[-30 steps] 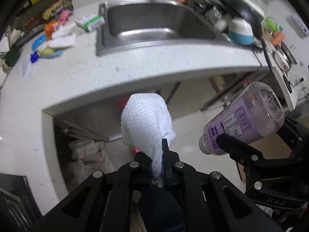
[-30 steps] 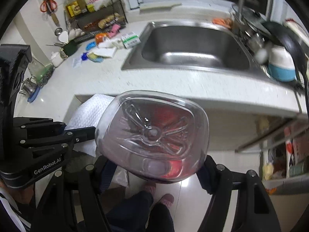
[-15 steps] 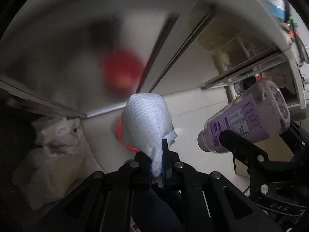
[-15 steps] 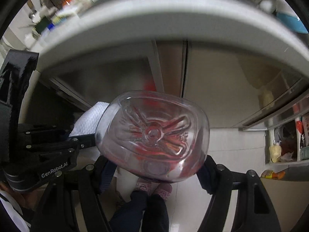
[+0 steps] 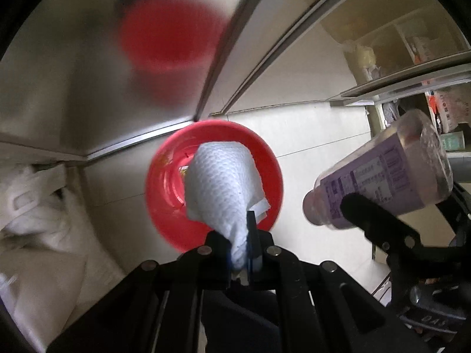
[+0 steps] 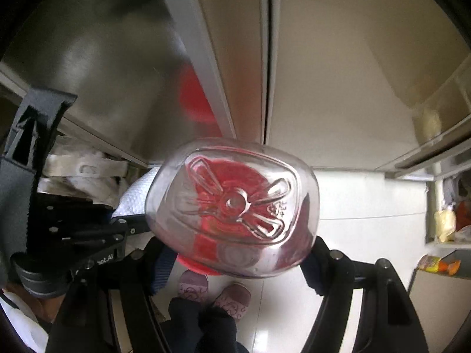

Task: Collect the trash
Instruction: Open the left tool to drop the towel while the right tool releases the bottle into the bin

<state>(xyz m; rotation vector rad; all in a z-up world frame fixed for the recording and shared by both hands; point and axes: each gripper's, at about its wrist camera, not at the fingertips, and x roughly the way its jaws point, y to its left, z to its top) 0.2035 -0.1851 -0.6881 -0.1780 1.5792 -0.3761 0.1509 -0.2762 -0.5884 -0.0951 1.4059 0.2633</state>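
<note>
Pale floor tiles [image 5: 309,135] run beneath brushed-metal cabinet doors [image 5: 73,82], and one door carries a blurred red reflection. At far left, inside the open cabinet, white bags [image 5: 32,203] sit slumped together. Next comes the red bin [image 5: 164,206], standing on the floor just in front of the door edge, its mouth facing up. Directly over it hangs the crumpled paper towel [image 5: 220,188], pinched by its lower end in the left gripper [image 5: 243,253], whose fingers are closed tight on it and hide part of the bin's opening. To the right, the clear bottle [image 5: 385,176] with a purple label lies tilted, clamped around its body by the right gripper [image 6: 235,253], fingers spread wide around it. Through its base the bin shows red. Shelves [image 5: 412,67] with packets fill the far right, and slippers [image 6: 215,289] show below.
</note>
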